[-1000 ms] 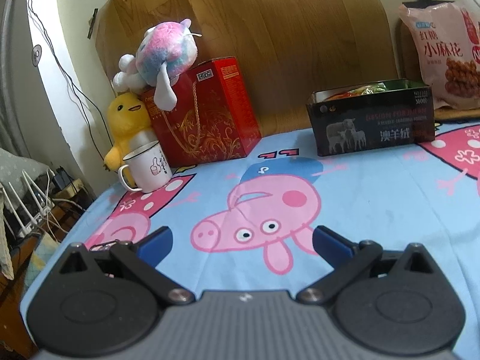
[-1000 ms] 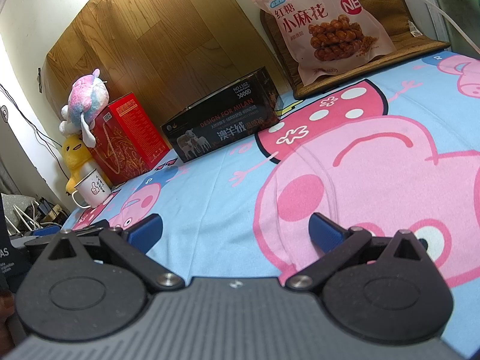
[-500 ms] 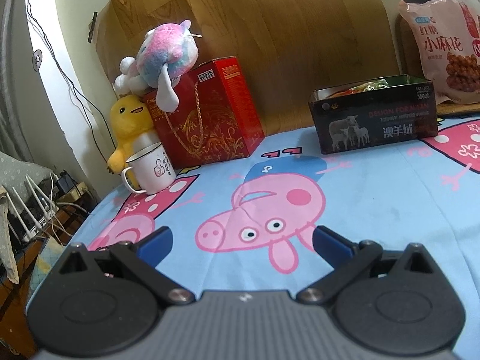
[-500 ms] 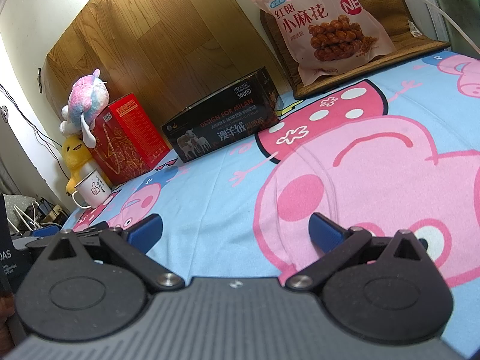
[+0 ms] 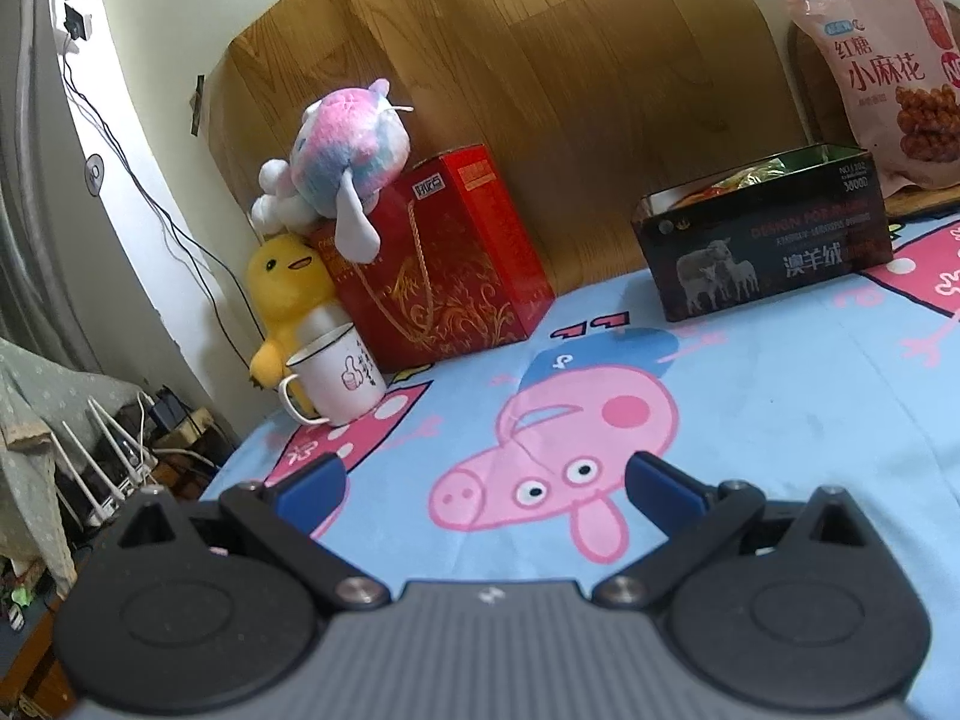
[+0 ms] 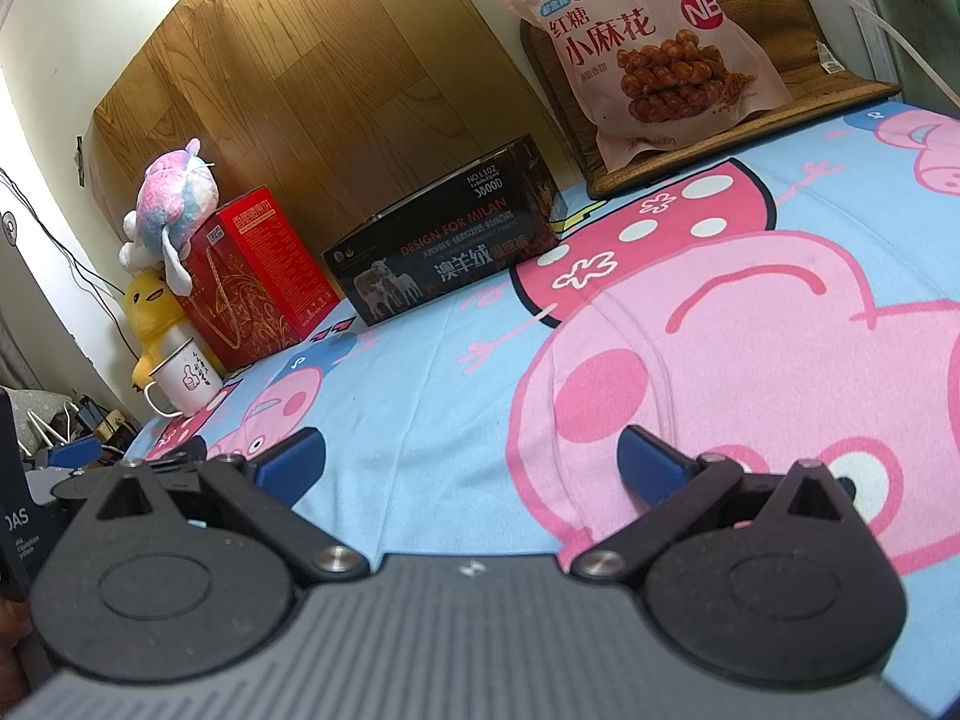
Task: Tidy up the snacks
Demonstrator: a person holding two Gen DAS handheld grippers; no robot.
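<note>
Left wrist view shows the left gripper with its jaws spread wide and nothing between them, low over a blue cartoon-pig sheet; at 1 o'clock sits a black box, open on top with packets showing inside; at 2 o'clock a pink snack bag leans upright behind it; at 11 o'clock stand a red gift box, a pastel plush on top, a yellow plush and a white mug; right wrist view has the right gripper equally wide and empty, with the snack bag at 1 o'clock and the black box at 12.
</note>
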